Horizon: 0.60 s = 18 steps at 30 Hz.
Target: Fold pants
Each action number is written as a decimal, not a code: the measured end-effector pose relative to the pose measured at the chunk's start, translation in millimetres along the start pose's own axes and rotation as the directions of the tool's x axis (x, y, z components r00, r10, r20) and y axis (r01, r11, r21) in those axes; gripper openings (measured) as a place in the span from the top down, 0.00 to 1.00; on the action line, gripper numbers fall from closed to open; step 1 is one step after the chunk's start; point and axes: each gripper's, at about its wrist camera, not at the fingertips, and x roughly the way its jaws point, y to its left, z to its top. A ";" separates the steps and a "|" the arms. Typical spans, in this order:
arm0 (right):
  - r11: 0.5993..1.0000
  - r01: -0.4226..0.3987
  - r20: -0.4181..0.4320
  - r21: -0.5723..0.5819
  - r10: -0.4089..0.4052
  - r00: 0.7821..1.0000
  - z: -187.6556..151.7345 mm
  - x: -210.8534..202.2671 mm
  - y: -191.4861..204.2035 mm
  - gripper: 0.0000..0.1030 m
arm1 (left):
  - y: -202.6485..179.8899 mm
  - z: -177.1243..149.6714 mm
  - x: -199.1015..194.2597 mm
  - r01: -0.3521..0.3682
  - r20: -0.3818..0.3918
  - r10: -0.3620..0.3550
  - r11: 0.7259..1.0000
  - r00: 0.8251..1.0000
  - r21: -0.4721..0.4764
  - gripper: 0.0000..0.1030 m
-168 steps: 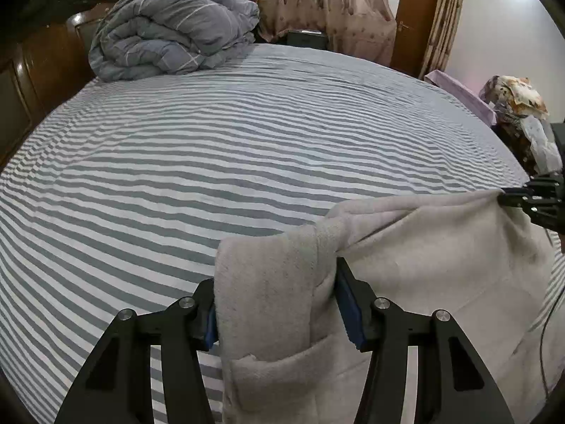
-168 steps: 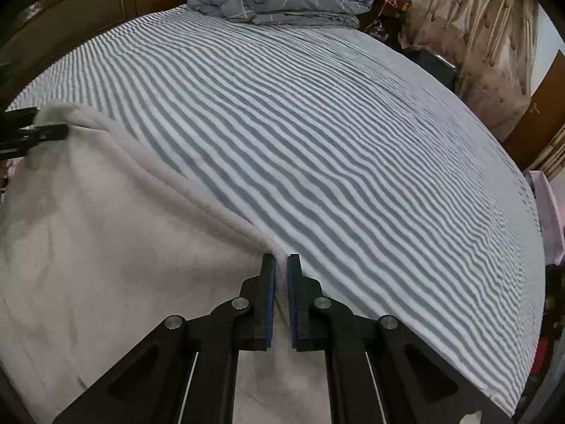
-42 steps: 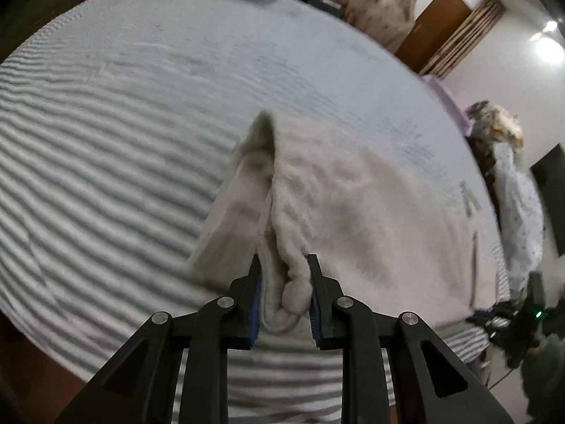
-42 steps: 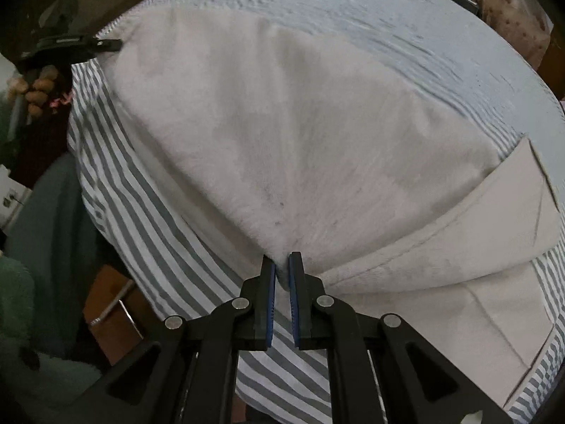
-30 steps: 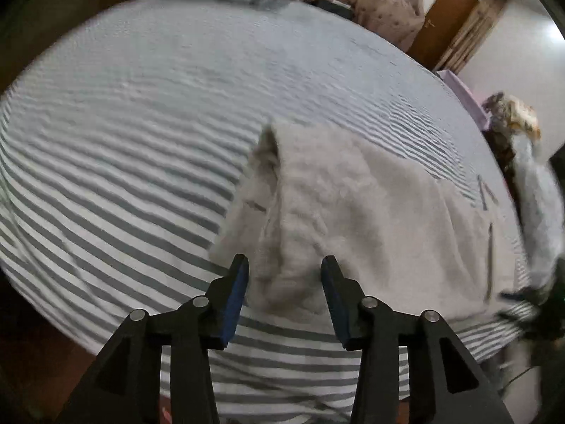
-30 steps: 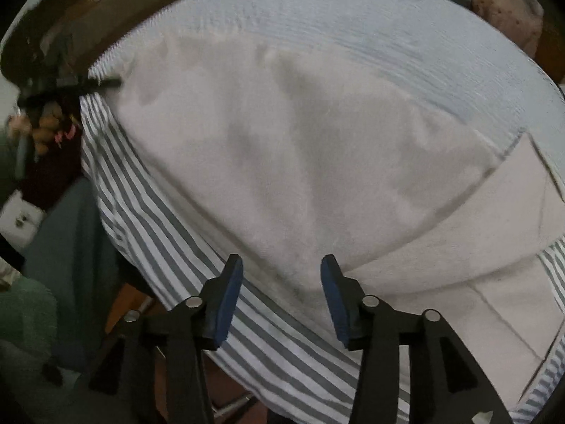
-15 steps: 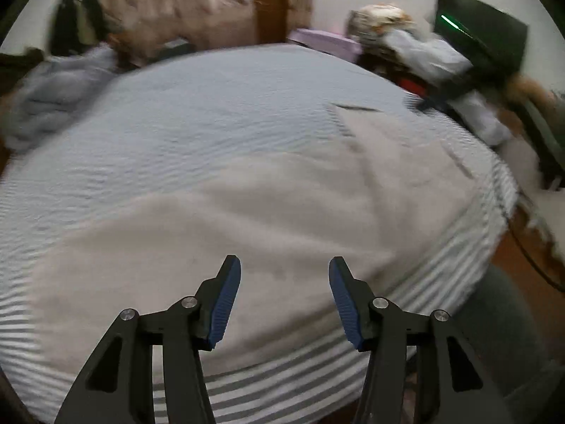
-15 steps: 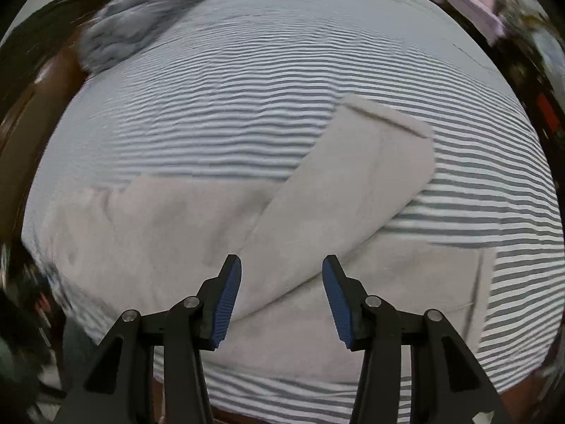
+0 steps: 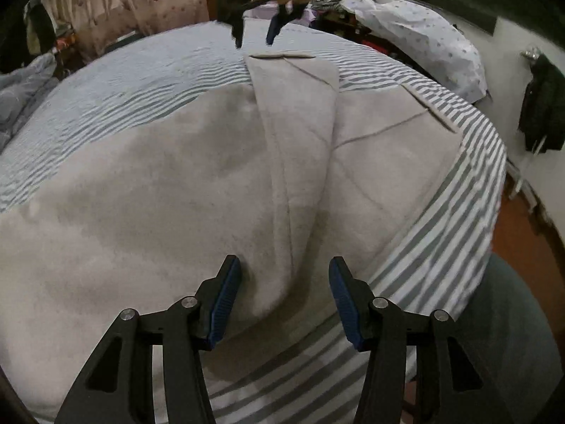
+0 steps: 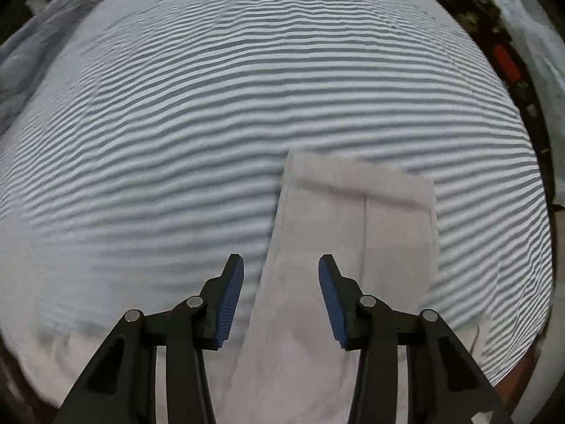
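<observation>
Beige pants (image 9: 159,194) lie flat on the grey-and-white striped bed sheet (image 9: 141,77), one leg folded across the other. My left gripper (image 9: 284,282) hovers open above the near edge of the pants, over the long seam, with nothing pinched. At the far end of the folded leg, my right gripper (image 9: 254,31) hangs above the cuff. In the right wrist view the leg (image 10: 388,229) runs up to its cuff. The right gripper (image 10: 280,282) is over the leg's left edge, its jaws closing, the pads clear of the cloth.
A crumpled grey quilt (image 9: 21,88) sits at the far left of the bed. Curtains (image 9: 123,7) hang behind it. A pale dotted cloth pile (image 9: 416,35) and a dark hanging garment (image 9: 540,109) are beyond the right edge, with brown floor (image 9: 522,247) below.
Both grippers have let go of the pants, opened and swung round. The left now looks along the spread pants from their near edge, and the right has moved over the leg's cuff end.
</observation>
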 end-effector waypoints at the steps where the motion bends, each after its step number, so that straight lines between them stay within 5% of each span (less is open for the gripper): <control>1: 1.000 0.020 0.003 0.023 -0.020 1.000 7.4 11.0 3.8 0.60 | -2.6 -2.6 1.6 -0.003 0.004 0.003 1.000 1.000 -0.002 0.49; 7: 0.984 0.173 -0.001 0.050 -0.173 0.985 16.4 40.1 12.1 0.63 | -8.4 -4.1 8.2 -0.028 0.036 0.028 1.000 0.999 0.008 0.70; 8: 0.983 0.174 -0.005 0.058 -0.175 0.985 14.3 43.9 9.9 0.71 | -7.9 -3.7 7.9 -0.024 0.041 0.024 1.000 0.999 0.005 0.73; 9: 0.980 0.187 -0.007 0.067 -0.187 0.982 11.3 46.1 5.5 0.91 | -7.4 -3.6 8.4 -0.023 0.043 0.023 1.000 0.999 0.000 0.76; 13: 0.986 0.158 0.038 0.061 -0.161 0.986 7.5 30.2 -6.4 0.95 | -2.9 -3.8 6.3 -0.025 0.050 0.026 1.000 0.998 -0.011 0.87; 18: 0.986 0.024 0.146 0.163 -0.048 0.988 -9.0 -41.6 -71.8 0.95 | -8.1 -2.9 -1.8 -0.065 0.080 0.062 0.997 0.995 0.032 0.92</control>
